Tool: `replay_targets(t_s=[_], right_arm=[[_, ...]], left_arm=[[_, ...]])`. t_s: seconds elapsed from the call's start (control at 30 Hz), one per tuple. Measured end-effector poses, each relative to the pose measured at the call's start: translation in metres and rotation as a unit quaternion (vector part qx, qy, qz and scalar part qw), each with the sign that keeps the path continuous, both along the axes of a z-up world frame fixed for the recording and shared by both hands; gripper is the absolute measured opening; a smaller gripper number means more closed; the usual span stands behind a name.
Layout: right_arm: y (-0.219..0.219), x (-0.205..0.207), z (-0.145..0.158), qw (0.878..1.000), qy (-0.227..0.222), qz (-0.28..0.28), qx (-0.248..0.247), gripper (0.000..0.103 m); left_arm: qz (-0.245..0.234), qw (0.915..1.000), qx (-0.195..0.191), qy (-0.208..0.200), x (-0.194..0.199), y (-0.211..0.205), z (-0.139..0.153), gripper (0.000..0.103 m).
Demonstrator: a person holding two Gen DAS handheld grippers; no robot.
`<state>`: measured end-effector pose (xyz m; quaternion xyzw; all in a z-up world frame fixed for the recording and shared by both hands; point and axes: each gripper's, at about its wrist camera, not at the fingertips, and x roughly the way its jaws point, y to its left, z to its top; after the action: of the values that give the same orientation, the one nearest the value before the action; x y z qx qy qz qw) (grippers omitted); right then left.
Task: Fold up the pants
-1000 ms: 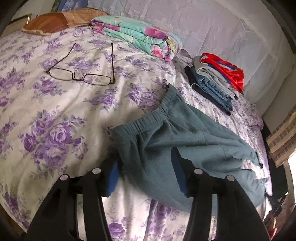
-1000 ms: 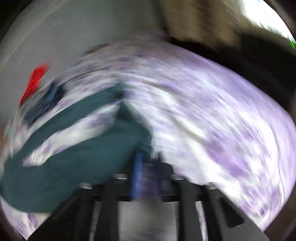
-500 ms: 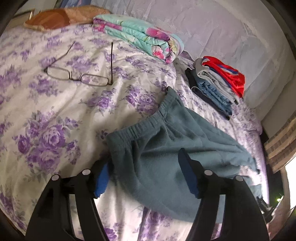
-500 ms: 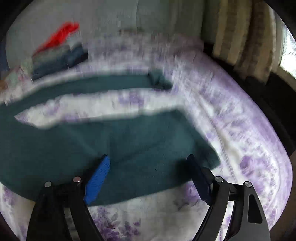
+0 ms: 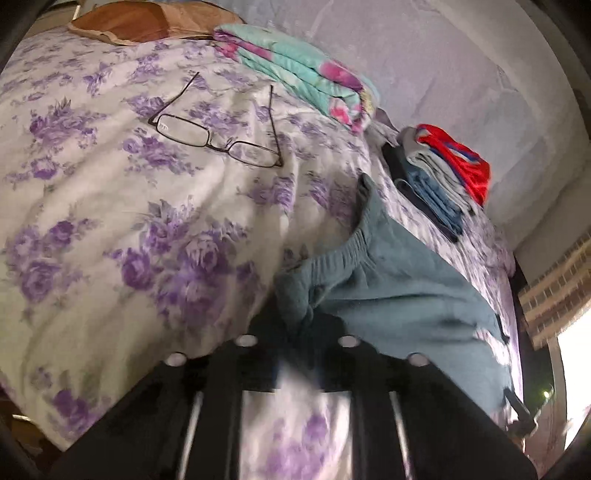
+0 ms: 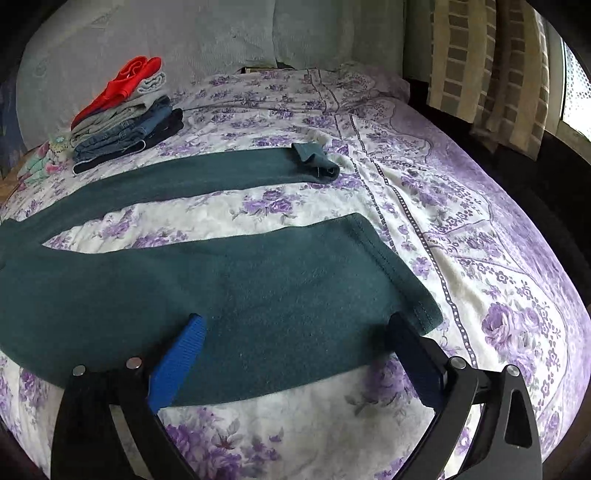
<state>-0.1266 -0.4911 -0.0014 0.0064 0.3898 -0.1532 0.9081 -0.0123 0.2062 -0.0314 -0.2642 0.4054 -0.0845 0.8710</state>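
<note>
Dark teal pants (image 6: 236,284) lie spread on the floral bed, both legs apart. The far leg's cuff (image 6: 314,158) is crumpled. My right gripper (image 6: 295,328) is open, its blue-padded fingers (image 6: 181,362) straddling the near leg close to its hem. In the left wrist view my left gripper (image 5: 297,321) is shut on the waistband corner of the pants (image 5: 388,284), which bunches up at the fingertips.
Glasses (image 5: 218,136) lie on the sheet left of the waistband. A folded floral blanket (image 5: 303,74) and a brown pillow (image 5: 140,22) sit beyond. A stack of folded clothes (image 6: 125,118) with a red top stands near the wall. Curtains (image 6: 487,66) hang at right.
My left gripper closed on the waistband corner and the fabric bunched. My right gripper let go of the leg, opened, and settled over the near leg's hem.
</note>
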Motion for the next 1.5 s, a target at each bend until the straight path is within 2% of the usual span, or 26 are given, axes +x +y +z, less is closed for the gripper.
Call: replay_targets(t_s=[0.03,0.07,0.1,0.13,0.17,0.23,0.33,0.5,0.6,0.67,0.77,0.8,0.83,0.87,1.0,1.1,1.17,1.27,1.3,1.33,1.4,1.47,1.5], right_arm=[[0.000,-0.001,0.000,1.000,-0.002,0.000,0.002,0.100],[-0.001,-0.002,0.001,1.000,-0.003,0.000,0.005,0.100],[-0.001,-0.003,0.001,1.000,-0.004,0.000,0.007,0.100],[-0.001,-0.002,0.001,1.000,-0.004,-0.001,0.009,0.100],[-0.002,-0.002,0.001,1.000,-0.003,-0.001,0.010,0.100],[-0.001,-0.002,0.000,1.000,-0.002,-0.001,0.009,0.100],[-0.002,-0.001,0.000,1.000,0.001,0.000,0.012,0.100],[-0.006,-0.002,0.001,1.000,-0.003,0.001,0.026,0.100],[-0.009,-0.001,0.003,0.999,-0.004,-0.001,0.033,0.100],[-0.010,-0.001,0.011,0.999,-0.016,-0.007,0.030,0.100],[-0.014,0.007,0.031,0.998,-0.055,-0.011,0.024,0.100],[-0.015,0.013,0.037,0.998,-0.065,-0.014,0.022,0.100],[-0.016,0.020,0.043,0.997,-0.073,-0.015,0.020,0.100],[-0.019,0.033,0.049,0.997,-0.079,-0.014,0.019,0.100],[-0.032,0.087,0.060,0.995,-0.090,-0.025,0.017,0.099],[-0.040,0.134,0.053,0.997,-0.068,-0.034,0.002,0.088],[-0.042,0.167,0.041,0.999,-0.029,-0.035,-0.014,0.079],[-0.041,0.206,0.012,0.997,0.050,-0.024,-0.049,0.066],[-0.041,0.214,0.004,0.995,0.073,-0.023,-0.068,0.059],[-0.043,0.219,0.000,0.993,0.081,-0.024,-0.079,0.059],[-0.060,0.222,0.011,0.989,0.066,-0.068,-0.114,0.059],[-0.073,0.216,0.026,0.977,0.040,-0.125,-0.169,0.062],[-0.073,0.210,0.032,0.975,0.023,-0.132,-0.174,0.062]], left_arm=[[0.002,1.0000,0.001,-0.002,-0.004,0.003,0.006,0.048],[0.016,0.9998,0.011,-0.008,-0.009,0.006,0.015,0.059],[0.053,0.9973,0.047,-0.020,-0.016,0.009,0.028,0.075],[0.071,0.9944,0.071,-0.030,-0.019,0.010,0.038,0.079],[0.071,0.9931,0.084,-0.041,-0.020,0.010,0.047,0.079],[0.053,0.9944,0.075,-0.051,-0.011,0.010,0.063,0.079],[0.040,0.9961,0.072,-0.033,0.024,-0.002,0.071,0.079],[-0.002,0.9974,0.071,0.013,0.114,-0.046,0.060,0.079],[-0.037,0.9939,0.089,0.054,0.153,-0.077,0.042,0.079],[-0.048,0.9882,0.119,0.084,0.173,-0.095,0.026,0.078],[-0.034,0.9858,0.137,0.091,0.180,-0.102,0.016,0.059],[-0.031,0.9857,0.148,0.075,0.179,-0.104,0.019,0.033],[-0.040,0.9863,0.146,0.065,0.178,-0.105,0.020,0.016],[-0.047,0.9879,0.136,0.059,0.177,-0.104,0.021,0.016],[-0.014,0.9909,0.131,0.028,0.173,-0.093,0.030,0.016],[0.010,0.9947,0.100,0.022,0.175,-0.077,0.037,0.016],[0.011,0.9955,0.089,0.032,0.183,-0.075,0.034,0.016],[0.011,0.9928,0.111,0.044,0.190,-0.076,0.027,0.016],[0.009,0.9918,0.118,0.049,0.192,-0.078,0.024,0.016],[0.009,0.9913,0.120,0.052,0.194,-0.078,0.021,0.016],[0.012,0.9920,0.113,0.056,0.197,-0.074,0.017,0.016],[0.015,0.9930,0.102,0.058,0.199,-0.071,0.016,0.016],[0.015,0.9932,0.100,0.057,0.200,-0.070,0.016,0.016]])
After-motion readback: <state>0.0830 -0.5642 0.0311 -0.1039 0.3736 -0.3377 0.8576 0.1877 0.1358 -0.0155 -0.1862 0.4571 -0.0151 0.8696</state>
